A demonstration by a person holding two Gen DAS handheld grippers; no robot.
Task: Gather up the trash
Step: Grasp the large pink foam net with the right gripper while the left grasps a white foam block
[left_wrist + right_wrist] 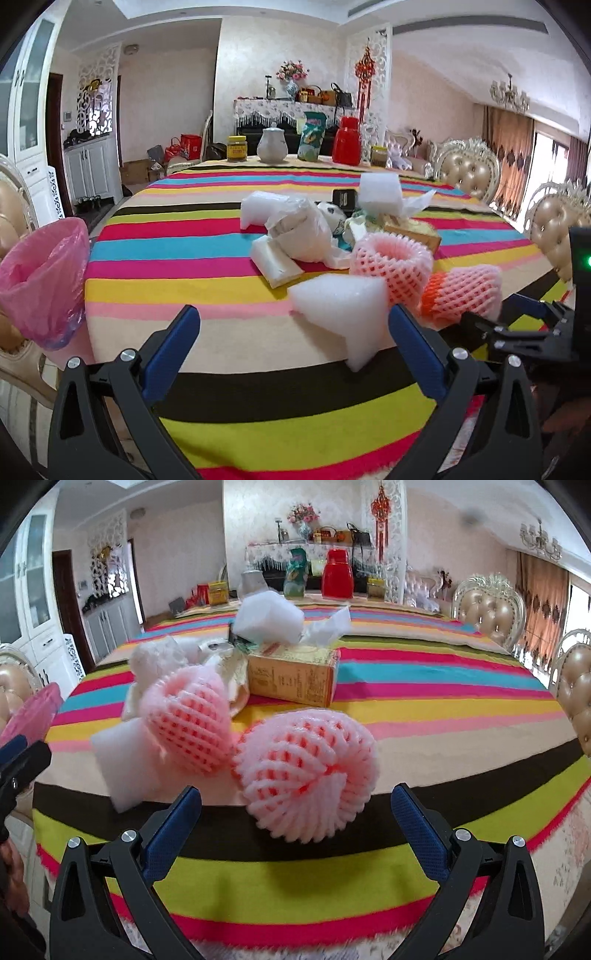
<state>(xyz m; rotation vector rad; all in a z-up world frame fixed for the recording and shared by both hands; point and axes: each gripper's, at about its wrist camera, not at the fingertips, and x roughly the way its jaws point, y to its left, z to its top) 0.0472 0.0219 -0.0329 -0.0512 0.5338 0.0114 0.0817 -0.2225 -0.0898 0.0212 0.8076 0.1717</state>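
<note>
Currently the pink-lined bin (44, 273) stands far left, off the table edge; the left gripper (293, 328) is spread wide and empty, the white foam wedge (343, 314) lying just ahead, right of centre. The right gripper (295, 808) is likewise wide and empty; the pink foam net (306, 771) lies directly ahead between its fingers, nearer this hand.

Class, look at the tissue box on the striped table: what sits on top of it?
A white foam block rests on the tissue box beside a tissue sticking up. The box's top opening is covered.

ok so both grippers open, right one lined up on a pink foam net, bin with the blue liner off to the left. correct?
Not quite: the bin liner is pink, not blue, as the left wrist view shows. The rest holds: left gripper and right gripper are open, the right facing a pink foam net.
</note>
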